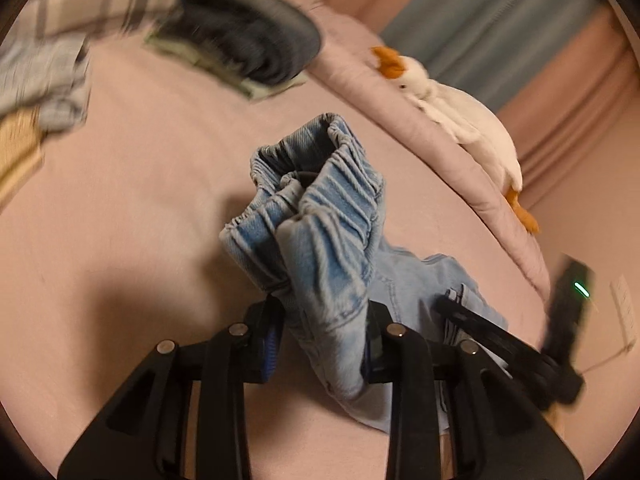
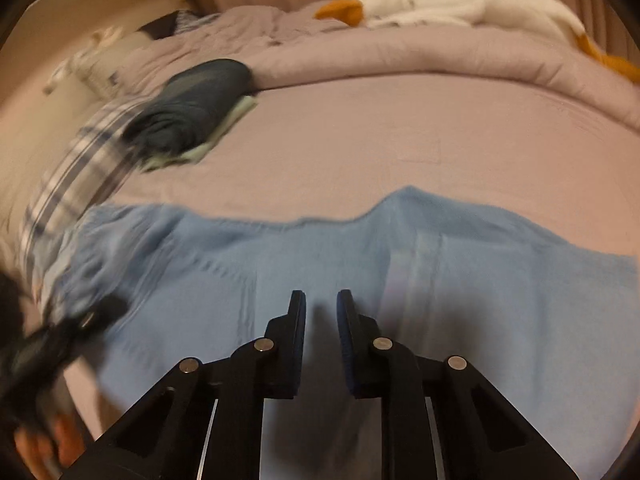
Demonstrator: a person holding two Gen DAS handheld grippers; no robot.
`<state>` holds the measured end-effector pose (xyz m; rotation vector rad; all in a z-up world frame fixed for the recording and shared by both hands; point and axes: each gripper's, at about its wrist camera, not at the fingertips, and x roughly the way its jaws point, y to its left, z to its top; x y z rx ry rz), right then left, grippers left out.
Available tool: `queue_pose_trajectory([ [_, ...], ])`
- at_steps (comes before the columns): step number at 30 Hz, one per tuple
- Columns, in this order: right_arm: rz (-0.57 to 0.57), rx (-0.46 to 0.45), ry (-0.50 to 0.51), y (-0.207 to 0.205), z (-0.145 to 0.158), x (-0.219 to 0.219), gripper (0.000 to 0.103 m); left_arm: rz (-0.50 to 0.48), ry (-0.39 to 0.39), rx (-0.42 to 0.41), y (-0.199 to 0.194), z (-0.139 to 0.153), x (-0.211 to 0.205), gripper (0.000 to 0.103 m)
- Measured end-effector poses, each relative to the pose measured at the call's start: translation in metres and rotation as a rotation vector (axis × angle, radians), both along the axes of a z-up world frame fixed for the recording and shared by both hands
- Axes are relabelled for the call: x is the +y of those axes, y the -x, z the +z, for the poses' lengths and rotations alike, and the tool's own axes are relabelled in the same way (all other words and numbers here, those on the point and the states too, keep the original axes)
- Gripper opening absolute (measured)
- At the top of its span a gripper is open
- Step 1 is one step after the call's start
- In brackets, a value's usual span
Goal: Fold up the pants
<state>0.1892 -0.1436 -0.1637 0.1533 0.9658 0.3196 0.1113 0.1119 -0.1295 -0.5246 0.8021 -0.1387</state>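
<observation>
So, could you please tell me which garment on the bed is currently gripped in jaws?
The light blue jeans: the left gripper clamps their elastic waistband. The folded dark garment lies untouched further up the bed.

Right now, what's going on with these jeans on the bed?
A person is folding light blue denim pants on a pink bedsheet. The left gripper is shut on the bunched elastic waistband end and holds it lifted off the sheet. The right gripper hovers over the flat part of the pants with its fingers slightly apart, holding nothing. A folded dark grey garment and a white plush goose lie farther back.
</observation>
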Motion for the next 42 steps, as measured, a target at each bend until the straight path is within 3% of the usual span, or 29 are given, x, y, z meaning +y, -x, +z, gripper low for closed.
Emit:
queue_pose_trajectory([
  [2,0.007,0.097,0.022,-0.018,-0.022,0.008,0.019,-0.021,-0.042,-0.021,-0.001,0.004,-0.006,0.029],
  [3,0.009,0.102,0.027,-0.020,-0.028,0.011,0.019,-0.028,-0.065,-0.029,-0.001,0.005,-0.008,0.029],
  [8,0.017,0.146,0.010,-0.006,-0.016,0.011,0.019,-0.049,-0.085,-0.060,0.000,0.012,-0.013,0.029],
  [11,0.061,0.118,-0.029,0.030,-0.007,0.012,0.019,-0.067,-0.113,-0.081,0.005,0.017,-0.018,0.029],
  [14,0.123,0.157,0.004,0.063,-0.025,0.022,0.019,-0.098,-0.139,-0.090,0.005,0.020,-0.031,0.029],
  [17,0.167,0.061,0.103,0.081,-0.028,0.033,0.019,-0.109,-0.180,-0.124,0.007,0.026,-0.043,0.029],
  [19,0.147,0.094,0.015,0.080,-0.026,0.023,0.019,-0.122,-0.178,-0.138,0.008,0.034,-0.047,0.029],
  [20,0.124,0.125,-0.084,0.080,-0.025,0.011,0.020,-0.133,-0.183,-0.149,0.010,0.038,-0.051,0.029],
  [22,0.055,0.147,-0.276,0.084,-0.023,-0.017,0.029,-0.164,-0.205,-0.178,0.013,0.045,-0.060,0.029],
  [24,-0.028,0.131,-0.491,0.091,-0.023,-0.050,0.047,-0.205,-0.247,-0.209,0.017,0.050,-0.075,0.029],
  [27,-0.155,0.110,-0.865,0.103,-0.032,-0.104,0.065,-0.292,-0.305,-0.249,0.021,0.056,-0.107,0.029],
  [29,-0.211,0.121,-0.993,0.104,-0.040,-0.122,0.066,-0.354,-0.369,-0.280,0.025,0.056,-0.130,0.029],
  [32,-0.245,0.083,-1.107,0.112,-0.042,-0.143,0.068,-0.463,-0.461,-0.301,0.029,0.048,-0.166,0.029],
  [35,-0.229,0.044,-1.180,0.111,-0.040,-0.144,0.089,-0.565,-0.484,-0.281,0.029,0.032,-0.193,0.036],
  [39,-0.232,0.132,-1.144,0.098,-0.045,-0.141,0.092,-0.689,-0.413,-0.176,0.024,0.005,-0.207,0.069],
  [42,-0.239,0.184,-1.092,0.094,-0.048,-0.143,0.092,-0.688,-0.397,-0.173,0.034,0.000,-0.197,0.067],
])
